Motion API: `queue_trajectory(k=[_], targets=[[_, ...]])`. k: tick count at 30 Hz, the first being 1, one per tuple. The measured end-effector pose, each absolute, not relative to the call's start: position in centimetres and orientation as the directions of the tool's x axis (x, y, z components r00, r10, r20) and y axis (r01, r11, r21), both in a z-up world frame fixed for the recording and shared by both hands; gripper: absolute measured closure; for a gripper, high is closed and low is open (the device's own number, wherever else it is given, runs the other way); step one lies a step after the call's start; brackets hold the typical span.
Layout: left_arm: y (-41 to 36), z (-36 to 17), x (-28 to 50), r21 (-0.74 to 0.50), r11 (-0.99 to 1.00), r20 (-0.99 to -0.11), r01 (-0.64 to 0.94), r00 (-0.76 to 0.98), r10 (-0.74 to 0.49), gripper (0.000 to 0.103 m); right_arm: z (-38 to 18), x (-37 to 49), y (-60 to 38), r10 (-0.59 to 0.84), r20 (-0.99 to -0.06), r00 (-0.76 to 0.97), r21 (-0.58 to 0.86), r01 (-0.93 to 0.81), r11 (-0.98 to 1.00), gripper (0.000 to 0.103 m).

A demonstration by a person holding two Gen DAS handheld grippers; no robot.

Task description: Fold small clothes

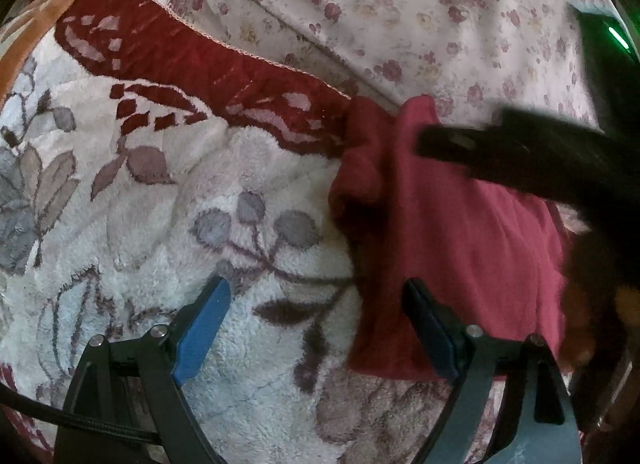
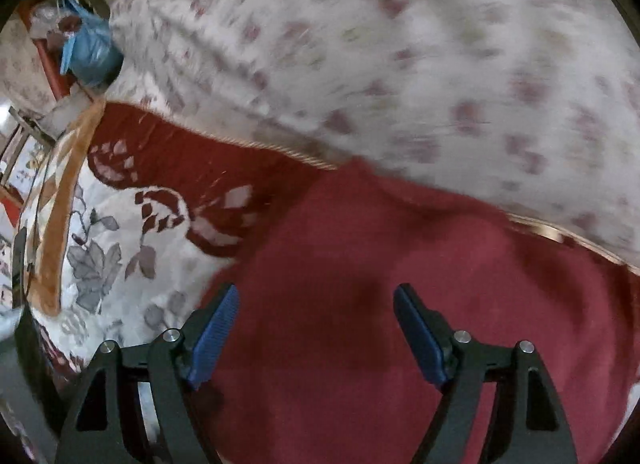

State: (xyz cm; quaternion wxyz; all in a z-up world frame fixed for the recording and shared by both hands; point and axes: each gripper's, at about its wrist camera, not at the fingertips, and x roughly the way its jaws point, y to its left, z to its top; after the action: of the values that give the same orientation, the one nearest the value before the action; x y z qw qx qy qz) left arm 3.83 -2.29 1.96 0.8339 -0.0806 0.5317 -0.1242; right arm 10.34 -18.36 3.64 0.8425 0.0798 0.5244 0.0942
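Soft crimson knit garment (image 1: 460, 223) is lying partly folded on the fluffy white floral blanket (image 1: 160, 223). Left gripper (image 1: 316, 328) and right gripper (image 2: 316, 332) are both hovering spread, pinching nothing. Judging between folds: next, regrasping an edge.

A soft, fluffy white blanket (image 1: 248, 183) with grey leaves and a dark red border covers the near side. Far behind it lies a pale sheet (image 1: 400, 15) with little pink flowers. Far left, an orange edge (image 2: 60, 223) runs along the blanket, and a blue bag (image 2: 90, 49) sits beyond it.
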Motion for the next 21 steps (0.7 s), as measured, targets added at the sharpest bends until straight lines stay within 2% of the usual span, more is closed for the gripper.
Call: queue_trajectory(k=[1, 3, 10, 11, 12, 13, 14, 15, 21], targets=[[-2.2, 1.9, 3.9, -0.273, 0.955, -0.867, 0.119, 0.400, -0.298, 0.015, 3.2, 11.5, -17.0, 0.252, -0.877, 0.410, 0.231, -0.099, 0.968, 0.019], [-1.9, 1.8, 4.1, -0.290, 0.950, -0.866, 0.113, 0.392, -0.311, 0.014, 2.4, 13.7, -15.3, 0.243, -0.896, 0.371, 0.210, -0.129, 0.969, 0.011], [-2.3, 1.9, 4.8, -0.289, 0.951, -0.861, 0.108, 0.405, -0.308, 0.011, -0.9, 16.0, -14.0, 0.136, -0.922, 0.362, 0.097, -0.123, 0.988, 0.010], [-2.4, 2.0, 4.9, -0.289, 0.951, -0.858, 0.108, 0.411, -0.307, 0.011, -1.0, 15.9, -13.9, 0.116, -0.919, 0.377, 0.073, -0.128, 0.989, 0.023], [-2.5, 2.1, 5.0, -0.294, 0.950, -0.854, 0.106, 0.417, -0.311, 0.011, -0.8, 15.7, -14.0, 0.082, -0.914, 0.398, 0.035, -0.124, 0.992, 0.047], [-2.6, 2.2, 5.2, -0.304, 0.947, -0.849, 0.107, 0.421, -0.320, 0.011, -0.5, 15.4, -14.2, 0.070, -0.907, 0.416, 0.017, -0.130, 0.991, 0.052], [-2.8, 2.4, 5.4, -0.310, 0.944, -0.841, 0.113, 0.430, -0.328, 0.011, 0.0, 15.0, -14.8, 0.120, -0.897, 0.425, 0.060, -0.152, 0.987, 0.069], [-3.1, 2.6, 5.5, -0.315, 0.941, -0.832, 0.123, 0.441, -0.336, 0.011, 0.5, 14.7, -15.3, 0.148, -0.891, 0.429, 0.088, -0.156, 0.984, 0.080], [-4.8, 2.4, 6.4, -0.375, 0.910, -0.786, 0.176, 0.460, -0.413, 0.012, 4.4, 12.1, -20.1, 0.332, -0.812, 0.480, 0.296, -0.151, 0.943, 0.087]])
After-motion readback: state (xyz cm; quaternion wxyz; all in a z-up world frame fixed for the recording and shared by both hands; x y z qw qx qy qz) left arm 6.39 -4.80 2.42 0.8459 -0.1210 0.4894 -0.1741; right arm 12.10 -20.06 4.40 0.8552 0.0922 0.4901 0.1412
